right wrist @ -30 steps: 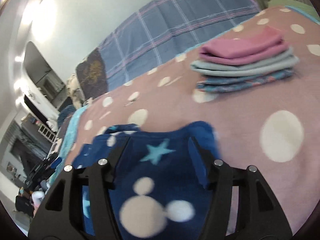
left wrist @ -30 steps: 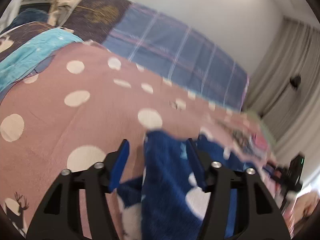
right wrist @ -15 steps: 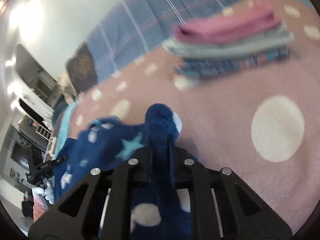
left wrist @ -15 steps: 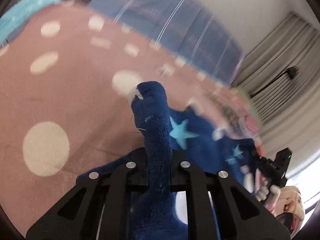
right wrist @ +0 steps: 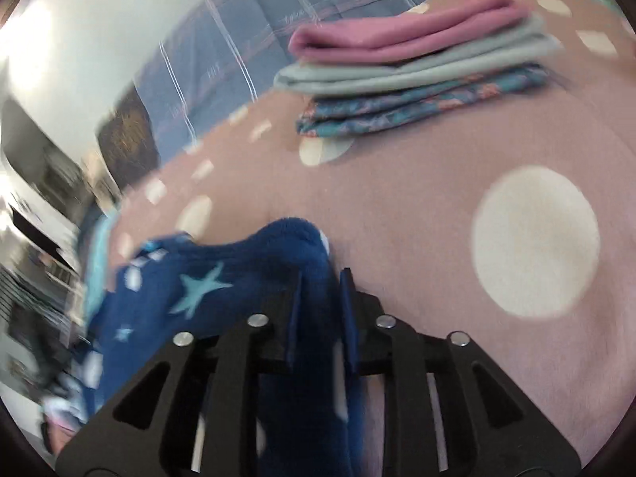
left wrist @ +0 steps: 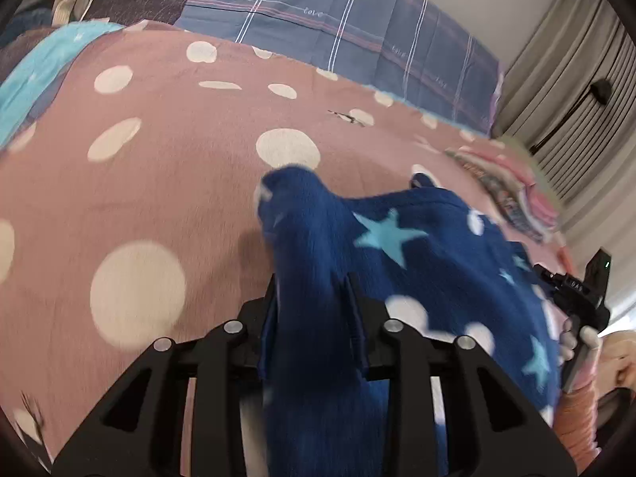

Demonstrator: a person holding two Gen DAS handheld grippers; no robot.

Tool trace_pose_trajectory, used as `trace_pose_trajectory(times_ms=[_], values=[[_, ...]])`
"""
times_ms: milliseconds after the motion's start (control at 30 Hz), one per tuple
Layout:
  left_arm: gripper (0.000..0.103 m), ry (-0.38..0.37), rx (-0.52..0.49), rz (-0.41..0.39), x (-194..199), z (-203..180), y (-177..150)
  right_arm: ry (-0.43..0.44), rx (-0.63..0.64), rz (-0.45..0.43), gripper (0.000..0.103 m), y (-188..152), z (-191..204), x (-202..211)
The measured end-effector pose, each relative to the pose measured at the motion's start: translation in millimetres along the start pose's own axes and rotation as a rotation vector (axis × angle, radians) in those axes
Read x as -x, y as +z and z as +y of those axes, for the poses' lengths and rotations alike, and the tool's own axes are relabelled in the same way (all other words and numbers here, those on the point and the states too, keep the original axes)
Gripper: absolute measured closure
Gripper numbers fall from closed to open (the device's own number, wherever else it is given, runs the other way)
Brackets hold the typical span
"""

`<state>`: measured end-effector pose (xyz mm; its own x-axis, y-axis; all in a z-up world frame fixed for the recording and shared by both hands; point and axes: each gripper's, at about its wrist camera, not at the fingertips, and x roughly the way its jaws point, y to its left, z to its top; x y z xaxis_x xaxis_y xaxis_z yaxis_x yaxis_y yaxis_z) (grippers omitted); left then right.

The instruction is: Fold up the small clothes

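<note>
Left gripper [left wrist: 312,298] clamped on a bunched corner of the navy fleece garment [left wrist: 417,262]; fabric pokes up and forward past the fingertips, rest of it spreads to the right of the jaws and hangs below them. Light-blue stars and white dots on the fleece. Blue pads [left wrist: 270,318] pressed into the fabric on both sides.

Right gripper [right wrist: 320,290] likewise closed on another corner of the same navy fleece garment [right wrist: 222,278]; cloth bulges ahead of the tips, main body trails off to the left of the jaws and down beneath them. Motion blur on the left edge of this view.

Under both tongs: pink polka-dot bedspread [left wrist: 167,167], big white dot just right of the right gripper's fingers [right wrist: 534,240].

Ahead and slightly right of the right gripper: stack of folded clothes [right wrist: 413,75] on the bedspread, well apart from the tips — pink piece on top, grey-green in the middle, teal patterned at the bottom. Same stack far right and ahead in the left wrist view [left wrist: 512,194], blurred.

Beyond the bedspread, ahead of both: blue plaid bedding [left wrist: 342,24]. Turquoise cloth [left wrist: 39,59] far left of the left gripper. Grey curtains [left wrist: 576,79] upper right in the left view. Other handheld unit [left wrist: 580,290] at right edge of the left view, gripped by a hand [left wrist: 576,338].
</note>
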<state>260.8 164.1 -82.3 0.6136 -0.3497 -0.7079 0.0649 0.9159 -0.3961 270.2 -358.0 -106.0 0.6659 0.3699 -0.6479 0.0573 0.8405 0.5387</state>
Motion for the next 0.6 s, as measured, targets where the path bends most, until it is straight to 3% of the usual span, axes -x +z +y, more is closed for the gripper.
trace_pose_trajectory(times_ms=[67,133,267,400,533,600], values=[[0.061,-0.019,0.003,-0.030,22.3,1.0,-10.5,-0.010,0.044,-0.041,0.072,-6.9,-2.0,32.3],[0.058,-0.053,0.006,-0.062,53.5,1.5,-30.3,0.008,0.071,-0.039,0.067,-20.2,-7.1,60.0],[0.047,-0.083,-0.019,-0.083,103.4,-3.5,-93.4,0.041,0.124,-0.004,0.063,-69.3,-15.5,99.8],[0.047,-0.092,0.043,-0.039,110.1,7.5,-142.6,0.070,0.078,0.045,0.060,-126.0,-30.8,118.2],[0.048,-0.165,0.120,-0.019,102.0,18.6,-170.1,0.103,-0.002,0.050,0.059,-164.3,-44.9,122.8],[0.094,-0.114,0.115,-0.048,103.1,18.9,-174.1,0.119,-0.023,0.034,0.059,-169.6,-44.8,129.0]])
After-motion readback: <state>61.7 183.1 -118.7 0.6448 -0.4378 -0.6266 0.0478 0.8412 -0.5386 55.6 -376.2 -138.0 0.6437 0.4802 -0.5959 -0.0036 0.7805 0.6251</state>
